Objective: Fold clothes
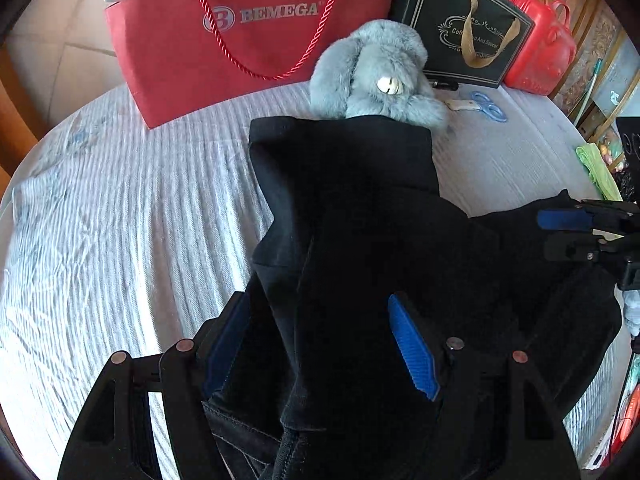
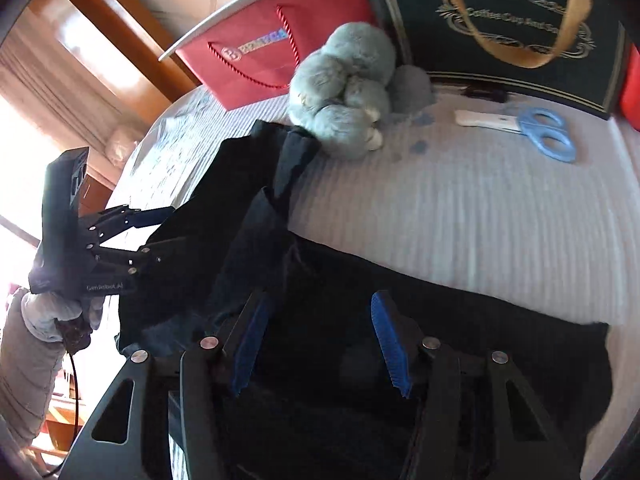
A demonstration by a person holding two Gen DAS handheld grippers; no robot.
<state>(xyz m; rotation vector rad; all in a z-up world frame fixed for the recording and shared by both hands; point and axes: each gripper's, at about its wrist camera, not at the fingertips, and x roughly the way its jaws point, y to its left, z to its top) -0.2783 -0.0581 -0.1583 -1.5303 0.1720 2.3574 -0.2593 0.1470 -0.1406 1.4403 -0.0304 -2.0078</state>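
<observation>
A black garment (image 1: 352, 208) lies partly folded on the striped bed, its far end touching a grey plush toy (image 1: 376, 68). My left gripper (image 1: 316, 344) is open, its blue pads either side of the cloth's near edge. My right gripper (image 2: 316, 344) is open over the garment (image 2: 360, 280) too. In the left wrist view the right gripper (image 1: 560, 236) shows at the right edge, jaws a little apart. In the right wrist view the left gripper (image 2: 160, 228) shows at the left, jaws apart at the cloth's edge.
A red BEMEGA bag (image 1: 248, 32), a black gift bag (image 1: 468, 28) and a red case (image 1: 540, 48) stand at the back. Blue scissors (image 2: 548, 132) lie on the striped bedcover (image 2: 460, 216). A wooden door (image 2: 80, 60) is at the left.
</observation>
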